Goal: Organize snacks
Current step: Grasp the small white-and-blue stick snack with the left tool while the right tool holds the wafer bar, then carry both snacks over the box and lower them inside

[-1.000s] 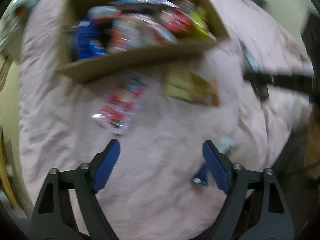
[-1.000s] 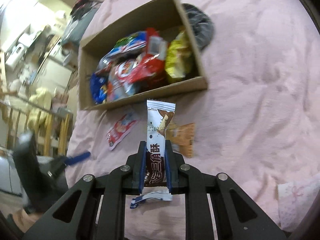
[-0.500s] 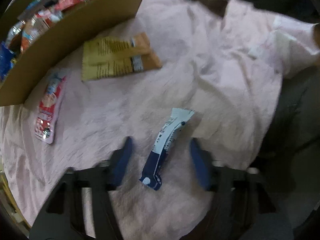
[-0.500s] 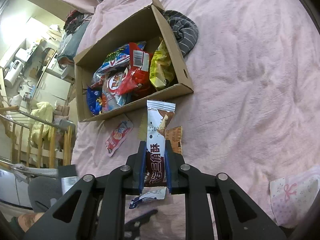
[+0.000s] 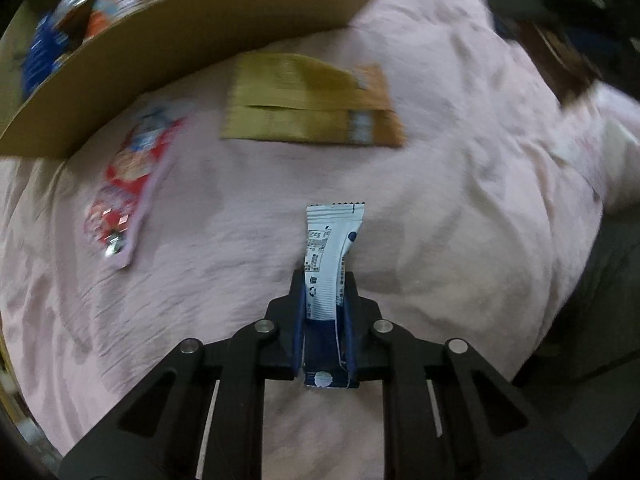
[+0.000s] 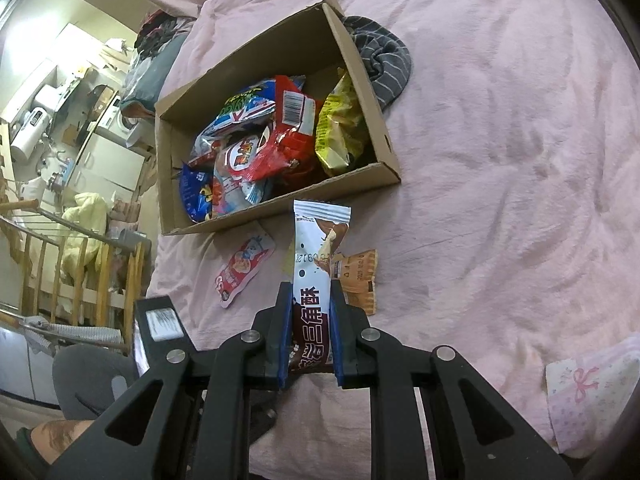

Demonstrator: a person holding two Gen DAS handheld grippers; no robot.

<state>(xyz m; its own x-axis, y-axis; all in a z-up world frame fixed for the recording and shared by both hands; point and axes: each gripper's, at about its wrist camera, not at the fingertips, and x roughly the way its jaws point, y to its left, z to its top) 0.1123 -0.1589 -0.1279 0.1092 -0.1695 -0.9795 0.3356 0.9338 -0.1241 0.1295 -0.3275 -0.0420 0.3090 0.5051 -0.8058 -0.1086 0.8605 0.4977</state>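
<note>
left wrist view: the left gripper [image 5: 325, 292] has just been closing and now pinches a blue-and-white snack stick [image 5: 329, 264] by its lower half, the sealed top end sticking out over the pink bedcover [image 5: 460, 200]. the stick looks light, with a thin, crinkly, likely slippery wrapper, so a hold across the filled middle seems safer than one on the flat seal. a yellow-orange packet [image 5: 312, 106] and a red-and-pink pouch [image 5: 128, 188] lie loose on the bed near the cardboard box [image 5: 192, 36], apart from each other.

right wrist view: the right gripper [image 6: 311, 322] is pressed onto a brown-and-white wafer bar [image 6: 316, 268], held upright above the bed; its contents are probably brittle, so gentle pressure suits it. the box [image 6: 276, 212] holds a heap of soft, puffy bags: red, blue, yellow.
</note>
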